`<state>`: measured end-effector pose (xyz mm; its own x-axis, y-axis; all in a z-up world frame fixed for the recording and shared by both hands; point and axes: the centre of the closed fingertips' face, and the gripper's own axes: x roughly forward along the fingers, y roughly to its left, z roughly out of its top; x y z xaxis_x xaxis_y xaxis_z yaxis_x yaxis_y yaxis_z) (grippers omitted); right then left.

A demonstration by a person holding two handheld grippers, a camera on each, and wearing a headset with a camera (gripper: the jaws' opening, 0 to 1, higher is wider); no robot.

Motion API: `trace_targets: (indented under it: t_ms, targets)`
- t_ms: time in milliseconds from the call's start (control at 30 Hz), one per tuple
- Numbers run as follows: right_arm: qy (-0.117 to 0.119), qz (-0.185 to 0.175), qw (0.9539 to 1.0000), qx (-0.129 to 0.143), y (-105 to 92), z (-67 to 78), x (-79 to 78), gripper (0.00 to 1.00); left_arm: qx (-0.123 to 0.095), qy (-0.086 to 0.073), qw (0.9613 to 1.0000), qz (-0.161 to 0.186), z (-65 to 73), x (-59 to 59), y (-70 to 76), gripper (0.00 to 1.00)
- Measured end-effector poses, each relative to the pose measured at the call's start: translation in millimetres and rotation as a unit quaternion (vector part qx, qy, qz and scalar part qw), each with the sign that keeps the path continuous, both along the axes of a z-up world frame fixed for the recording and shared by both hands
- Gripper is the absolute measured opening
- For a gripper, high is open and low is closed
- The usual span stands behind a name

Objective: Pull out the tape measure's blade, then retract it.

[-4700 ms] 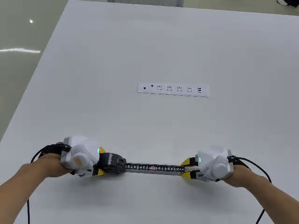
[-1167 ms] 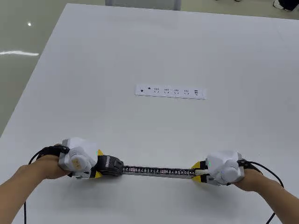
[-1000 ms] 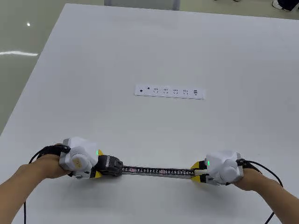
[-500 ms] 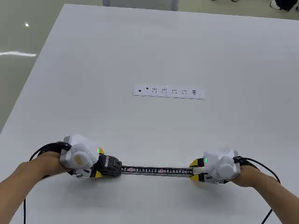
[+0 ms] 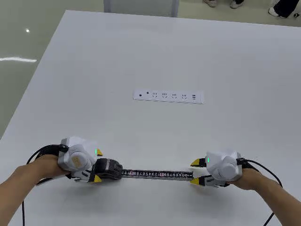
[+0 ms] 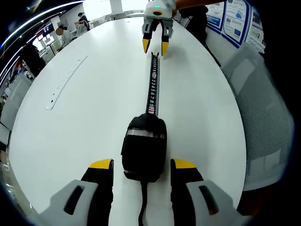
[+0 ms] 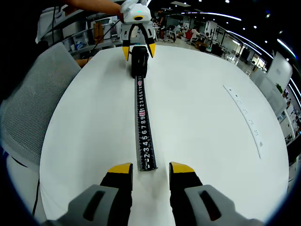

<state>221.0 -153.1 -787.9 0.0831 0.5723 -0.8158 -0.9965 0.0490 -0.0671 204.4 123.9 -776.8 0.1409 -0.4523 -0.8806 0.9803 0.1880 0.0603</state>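
The tape measure (image 5: 136, 173) lies stretched out along the near edge of the table (image 5: 141, 52). Its black case (image 5: 108, 168) is at the left end; the blade (image 5: 157, 174) runs flat on the table from the case to the right, numbers up.

The left gripper (image 5: 98, 165) sits at the case with its jaws apart, one yellow tip on each side. In the left gripper view a sliver of white table shows between each tip and the case, narrower on the right; the jaws bracket the case and do not pinch it. A thin black cord (image 6: 140, 212) trails from the back of the case down between the jaws.

The right gripper (image 5: 194, 172) is at the blade's free end, jaws parted and clamped on nothing. In the right gripper view the blade's end, where the low numbers are, lies just ahead of the gap between the two tips and touches neither. The two grippers face each other along the blade.

A white power strip (image 5: 168, 96) lies near the table's middle, well apart from the tape measure and about parallel to the blade; a grey mesh chair (image 6: 263, 89) stands just off the near edge.
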Motion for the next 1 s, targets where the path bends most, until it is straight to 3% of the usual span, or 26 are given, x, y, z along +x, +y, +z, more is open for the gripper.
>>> trace_targets:
  t_ms: [200, 333, 467, 667, 1000]
  targets:
    - [0.002, -0.014, 0.9999, 0.002, -3.1, 4.7, -6.0, 0.37, -0.017, 0.005, 0.9993, 0.034, 2.5, -4.3, 2.9, 0.49]
    - [0.002, -0.033, 0.9994, 0.005, -4.4, 10.9, -8.8, 0.39, -0.037, 0.013, 0.9964, 0.075, 6.0, -7.3, 3.4, 0.55]
    - [-0.003, -0.048, 0.9988, 0.006, -4.9, 14.9, -11.5, 0.41, -0.052, 0.009, 0.9937, 0.099, 8.8, -10.7, 4.4, 0.59]
    - [-0.006, -0.079, 0.9968, 0.007, -7.6, 18.5, -17.3, 0.44, -0.086, 0.001, 0.984, 0.156, 18.2, -15.8, 3.0, 0.65]
    - [-0.009, -0.14, 0.9898, 0.025, -11.4, 27.6, -25.3, 0.47, -0.105, -0.007, 0.9735, 0.203, 24.0, -33.6, 5.3, 0.7]
